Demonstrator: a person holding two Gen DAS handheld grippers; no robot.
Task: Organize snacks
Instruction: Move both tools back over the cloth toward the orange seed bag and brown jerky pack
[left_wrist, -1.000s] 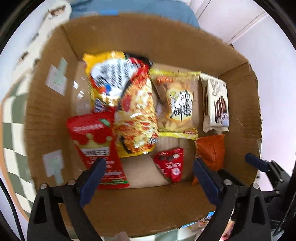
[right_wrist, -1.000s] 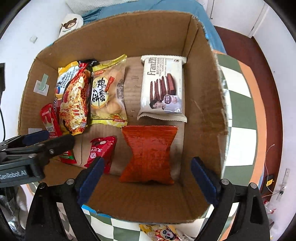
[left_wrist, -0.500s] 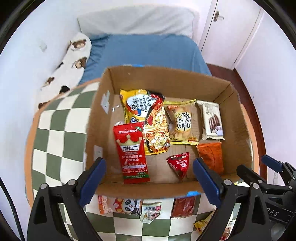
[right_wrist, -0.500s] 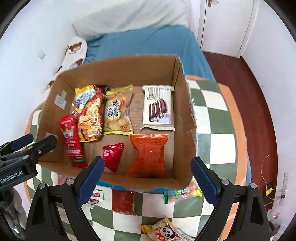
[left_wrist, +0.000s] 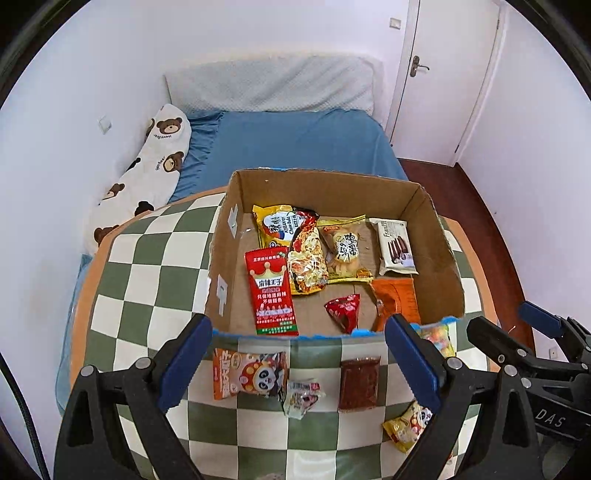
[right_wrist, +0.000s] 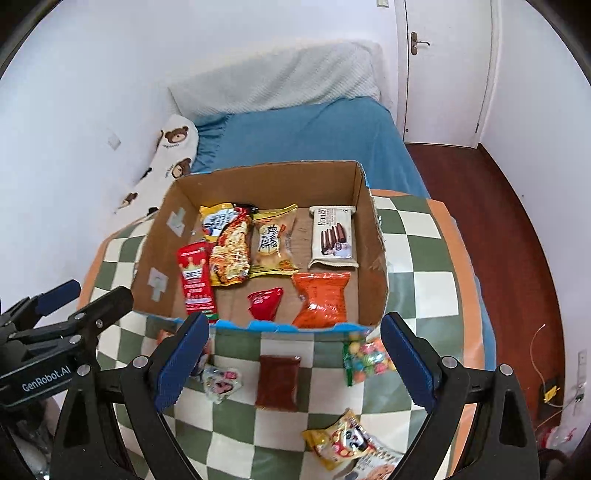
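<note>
A cardboard box (left_wrist: 437, 254) (right_wrist: 376, 266) stands on the checkered table (left_wrist: 147, 280) and holds several snack packets: a long red one (left_wrist: 272, 291), noodles (left_wrist: 306, 258), a wafer pack (left_wrist: 395, 245) and an orange bag (right_wrist: 323, 299). Loose snacks lie in front of the box: an orange panda packet (left_wrist: 249, 373), a dark red sachet (left_wrist: 358, 384) (right_wrist: 277, 382), a candy bag (right_wrist: 365, 360), a yellow panda packet (right_wrist: 345, 441). My left gripper (left_wrist: 299, 363) and right gripper (right_wrist: 291, 363) hover above them, both open and empty.
A bed with a blue sheet (left_wrist: 295, 144) and a bear-print pillow (left_wrist: 147, 166) lies beyond the table. A white door (left_wrist: 443, 74) and dark wooden floor (right_wrist: 517, 221) are on the right. Each gripper shows at the side of the other's view.
Both grippers have pulled up and back out of the box. The view widened from the box interior to the table, the loose snacks in front and the bed behind.
</note>
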